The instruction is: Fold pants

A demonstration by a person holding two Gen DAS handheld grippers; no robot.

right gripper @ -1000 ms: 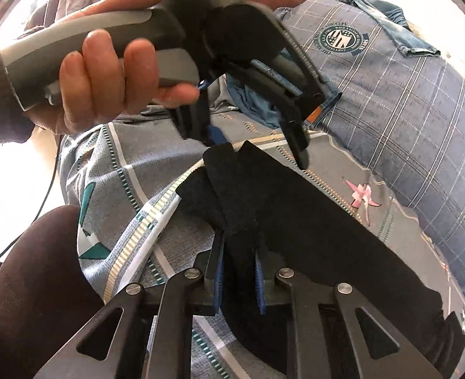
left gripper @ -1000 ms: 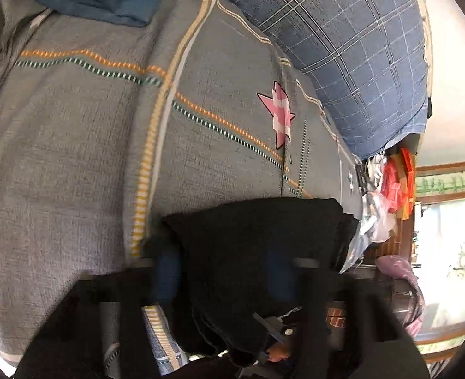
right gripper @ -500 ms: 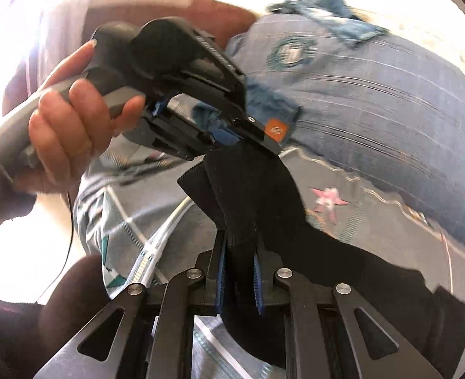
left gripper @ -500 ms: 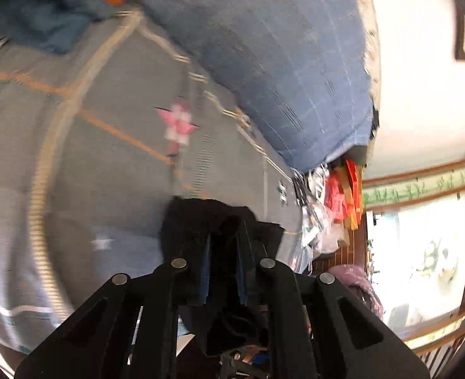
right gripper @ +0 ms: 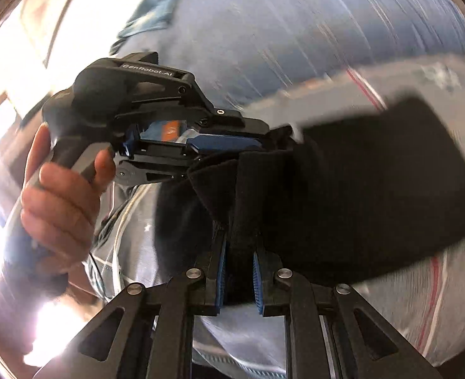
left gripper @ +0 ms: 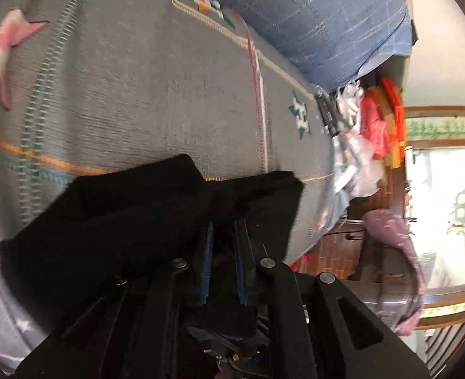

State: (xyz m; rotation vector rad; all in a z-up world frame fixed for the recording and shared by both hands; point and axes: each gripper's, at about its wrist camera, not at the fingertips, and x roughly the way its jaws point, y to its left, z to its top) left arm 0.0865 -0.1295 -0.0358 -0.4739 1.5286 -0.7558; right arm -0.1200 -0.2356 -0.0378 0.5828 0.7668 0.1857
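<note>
The black pants (left gripper: 131, 218) are held up over a grey patterned bedspread (left gripper: 156, 88). My left gripper (left gripper: 223, 237) is shut on one edge of the black cloth. My right gripper (right gripper: 238, 252) is shut on another edge of the pants (right gripper: 374, 183), which spread to the right in the right wrist view. The left gripper (right gripper: 232, 145) also shows there, held by a hand (right gripper: 62, 195), pinching the cloth just left of my right one. The rest of the pants hangs out of sight below.
A blue checked blanket (left gripper: 320, 12) lies at the far side of the bed. Bags and red packets (left gripper: 374, 126) pile at the bed's right end. A pink cloth (left gripper: 396, 246) hangs by a bright window. Denim clothing (right gripper: 150, 15) lies on the blanket.
Both grippers have swung to the right along the bed with the pants. The left gripper, which was open, has closed on the cloth. The pants now spread out to the right.
</note>
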